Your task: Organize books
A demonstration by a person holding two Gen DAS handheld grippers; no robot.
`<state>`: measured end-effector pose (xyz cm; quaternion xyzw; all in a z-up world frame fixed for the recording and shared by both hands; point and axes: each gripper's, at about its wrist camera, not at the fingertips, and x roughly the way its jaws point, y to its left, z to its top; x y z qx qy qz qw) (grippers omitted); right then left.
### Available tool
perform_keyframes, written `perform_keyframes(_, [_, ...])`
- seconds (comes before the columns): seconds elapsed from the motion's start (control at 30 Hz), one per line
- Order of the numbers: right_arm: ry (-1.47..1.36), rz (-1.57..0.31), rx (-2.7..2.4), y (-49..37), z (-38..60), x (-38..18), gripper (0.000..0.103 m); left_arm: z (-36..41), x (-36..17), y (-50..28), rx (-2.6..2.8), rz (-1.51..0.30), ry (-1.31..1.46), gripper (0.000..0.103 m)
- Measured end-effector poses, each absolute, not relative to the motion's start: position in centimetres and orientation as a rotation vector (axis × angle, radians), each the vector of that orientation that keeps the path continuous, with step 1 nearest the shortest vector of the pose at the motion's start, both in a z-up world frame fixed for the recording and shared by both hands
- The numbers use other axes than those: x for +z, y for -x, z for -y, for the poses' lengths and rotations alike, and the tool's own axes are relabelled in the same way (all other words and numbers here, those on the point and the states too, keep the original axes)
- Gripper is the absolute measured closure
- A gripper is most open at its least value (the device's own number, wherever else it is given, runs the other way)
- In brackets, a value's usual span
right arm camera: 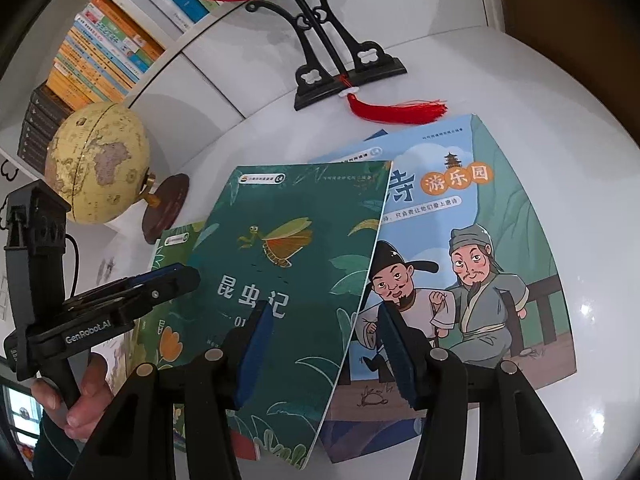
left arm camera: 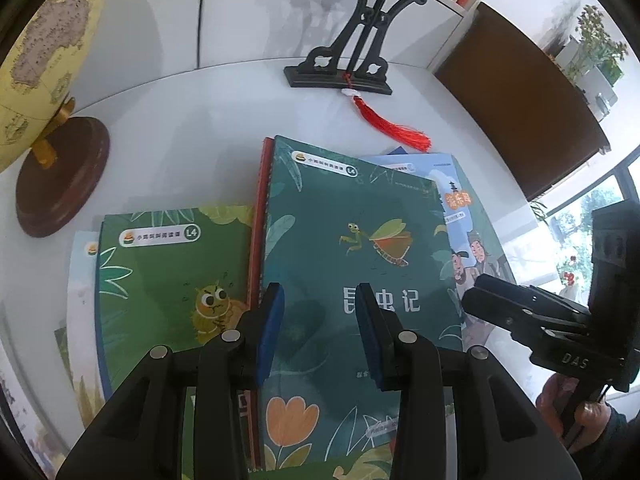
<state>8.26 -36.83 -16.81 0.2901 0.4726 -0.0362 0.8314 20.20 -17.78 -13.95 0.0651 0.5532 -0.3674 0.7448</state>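
Observation:
A dark green insect book lies on top of a pile on the white table; it also shows in the right wrist view. Under it lie a red-edged book and a blue book with two cartoon men. A lighter green book lies to its left on other books. My left gripper is open above the dark green book's near part. My right gripper is open over that book's right edge. Each gripper shows in the other's view: the right, the left.
A globe on a brown base stands at the left. A black fan stand with a red tassel stands behind the pile. A bookshelf with several books is at the back. A brown chair is at the right.

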Motion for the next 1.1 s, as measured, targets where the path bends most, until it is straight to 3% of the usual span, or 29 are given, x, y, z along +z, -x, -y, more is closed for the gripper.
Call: perform_keyframes(1.1, [-0.548, -1.025, -0.082, -9.8, 34.7, -18.4, 0.049, 17.0, -14.6, -21.9, -0.791, -1.217, -0.065, 0.065])
